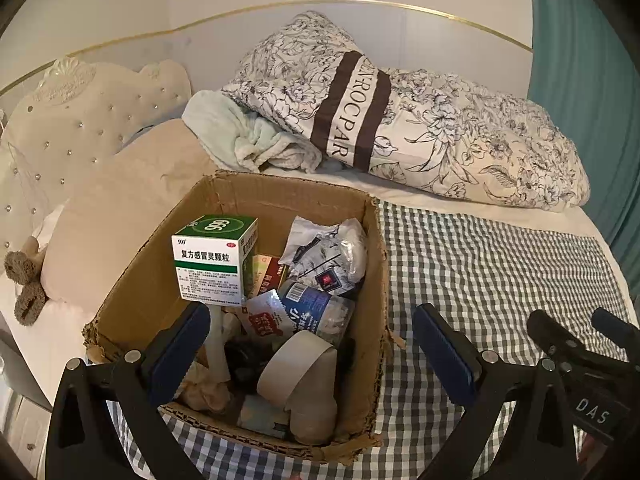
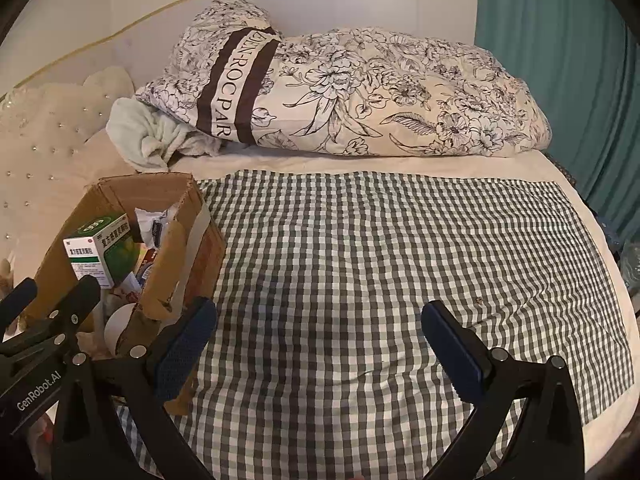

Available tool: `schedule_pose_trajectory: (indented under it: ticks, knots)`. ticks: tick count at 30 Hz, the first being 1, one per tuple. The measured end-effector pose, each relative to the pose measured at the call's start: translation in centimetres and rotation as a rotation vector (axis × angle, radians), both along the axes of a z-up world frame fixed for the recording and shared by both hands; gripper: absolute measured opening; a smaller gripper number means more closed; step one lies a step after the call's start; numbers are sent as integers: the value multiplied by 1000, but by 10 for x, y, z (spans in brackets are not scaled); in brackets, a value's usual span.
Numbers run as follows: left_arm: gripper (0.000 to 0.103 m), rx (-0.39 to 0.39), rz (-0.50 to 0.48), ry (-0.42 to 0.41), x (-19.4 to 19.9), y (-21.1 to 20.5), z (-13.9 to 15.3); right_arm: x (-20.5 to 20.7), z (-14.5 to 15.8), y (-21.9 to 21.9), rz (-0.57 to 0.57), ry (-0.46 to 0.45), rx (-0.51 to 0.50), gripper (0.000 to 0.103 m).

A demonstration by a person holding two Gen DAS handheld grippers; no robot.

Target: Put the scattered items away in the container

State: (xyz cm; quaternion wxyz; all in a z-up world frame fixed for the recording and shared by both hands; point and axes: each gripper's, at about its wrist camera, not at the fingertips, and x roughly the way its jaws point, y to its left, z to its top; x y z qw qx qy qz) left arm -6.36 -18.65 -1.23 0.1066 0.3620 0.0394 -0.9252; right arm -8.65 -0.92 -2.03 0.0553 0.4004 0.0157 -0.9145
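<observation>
An open cardboard box (image 1: 276, 200) stands on the checked cloth (image 1: 500, 264) on the bed. It holds a green-and-white medicine box (image 1: 212, 260), a crumpled plastic bag (image 1: 328, 256), a blue-labelled packet (image 1: 316, 308), a roll of beige tape (image 1: 296, 364) and other small items. My left gripper (image 1: 316, 344) is open and empty, its jaws wide apart over the box's near part. My right gripper (image 2: 320, 340) is open and empty over the bare checked cloth (image 2: 380, 248), to the right of the box (image 2: 172, 280). The medicine box (image 2: 100, 256) shows there too.
A folded floral quilt (image 1: 420, 132) and a pale green towel (image 1: 240, 132) lie at the back of the bed. A beige pillow (image 1: 120, 216) sits left of the box, by the tufted headboard (image 1: 72, 116). A teal curtain (image 2: 560, 80) hangs at the right.
</observation>
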Motion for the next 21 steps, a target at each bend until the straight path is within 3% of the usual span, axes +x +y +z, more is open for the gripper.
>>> schedule_pose_trajectory:
  ticks: [21]
  knots:
    - [103, -7, -20, -5, 0, 4, -4, -7, -5, 10, -26, -20, 26, 103]
